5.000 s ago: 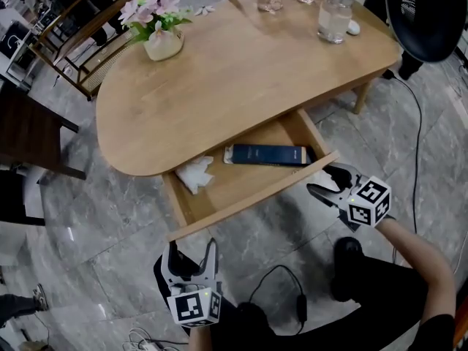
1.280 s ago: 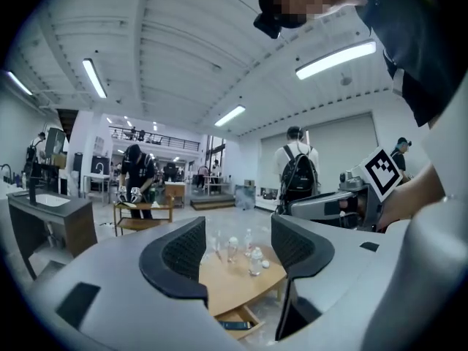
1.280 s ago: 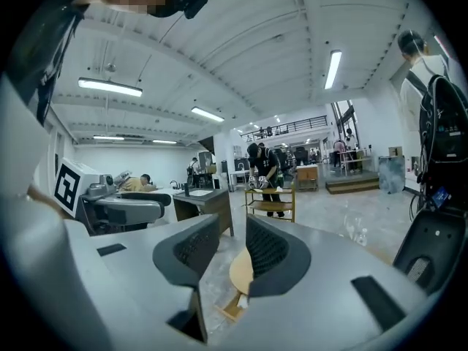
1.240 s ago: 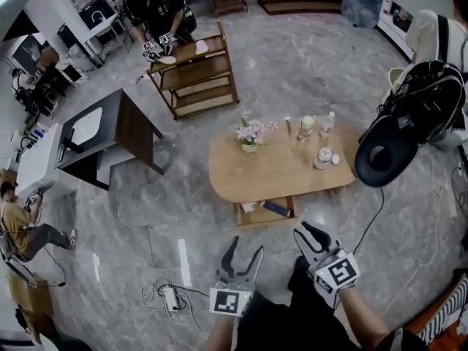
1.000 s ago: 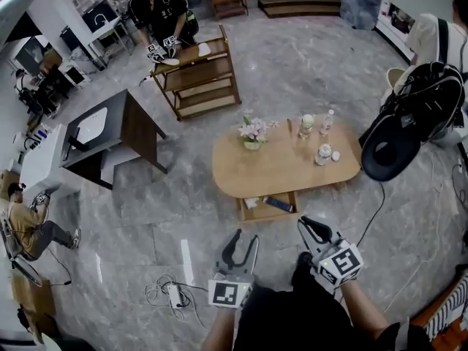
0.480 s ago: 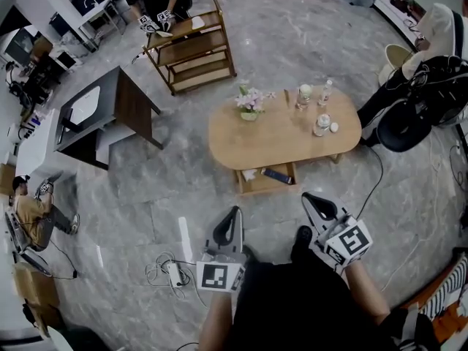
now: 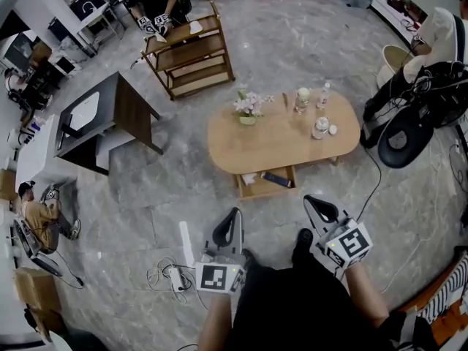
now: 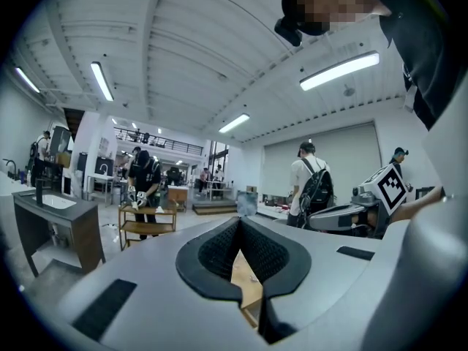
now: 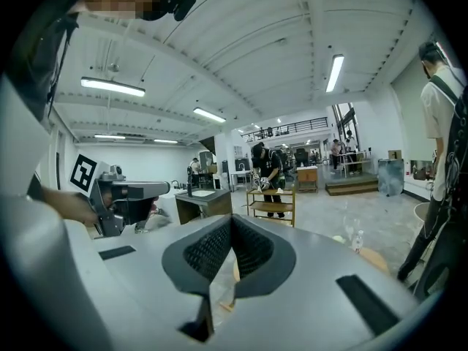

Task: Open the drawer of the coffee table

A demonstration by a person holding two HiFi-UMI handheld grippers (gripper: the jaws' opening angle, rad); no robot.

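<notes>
Coffee table (image 7: pixel 278 136) at 12 o'clock, drawer (image 7: pixel 263 190) open. Left gripper (image 7: pixel 232 215), right gripper (image 7: pixel 311 200): jaws together, empty, well apart from table.

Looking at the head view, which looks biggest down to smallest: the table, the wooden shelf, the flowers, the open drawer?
1. table
2. wooden shelf, which stands farther from the camera, so it may really be bigger than it looks
3. open drawer
4. flowers

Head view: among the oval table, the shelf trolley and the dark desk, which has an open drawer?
The oval coffee table: its drawer sticks out toward the person. The shelf trolley and the dark desk show none.
</notes>
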